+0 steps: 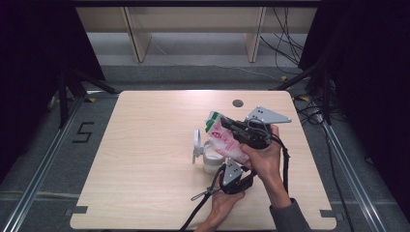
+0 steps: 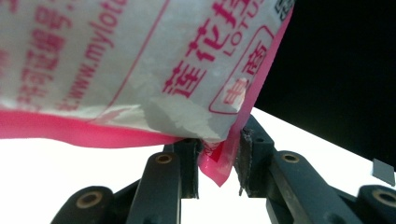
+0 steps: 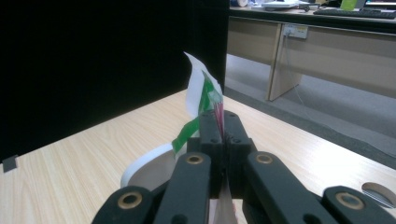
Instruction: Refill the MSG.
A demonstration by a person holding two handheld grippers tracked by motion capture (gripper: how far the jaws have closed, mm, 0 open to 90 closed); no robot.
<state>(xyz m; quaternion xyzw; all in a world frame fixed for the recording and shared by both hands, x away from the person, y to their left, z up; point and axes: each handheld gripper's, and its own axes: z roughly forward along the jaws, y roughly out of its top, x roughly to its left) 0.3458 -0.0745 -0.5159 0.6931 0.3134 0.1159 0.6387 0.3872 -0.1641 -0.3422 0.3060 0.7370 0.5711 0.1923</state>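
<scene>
A pale wooden table (image 1: 145,159) stands on a grey floor between dark curtains, with one round cable hole (image 1: 237,103) near its far edge and wooden furniture legs beyond it.

One pouch (image 1: 225,140), white with pink print and a green-and-white top, is held up in the air over the right half of the table, closer to the near edge than the far one, tilted so its top points toward the far left. Two grippers work on it. The right gripper (image 1: 237,129) has its fingers clenched on the pouch's upper part; in the right gripper view the fingers (image 3: 210,128) press together with the thin edge of the pouch pinched between them and the green strip rising above. The left gripper (image 1: 231,175) is below, at the pouch's lower pink corner. In the left gripper view that corner (image 2: 215,165) hangs between the two fingers (image 2: 190,161); it lies against one of them and there is a gap to the other, so the grasp looks released.

Just under the pouch, one white container (image 1: 211,162) stands on the table with its round lid (image 1: 197,143) standing open at its left side.

Two hands and one grey sleeve (image 1: 290,218) come in from the near edge.
</scene>
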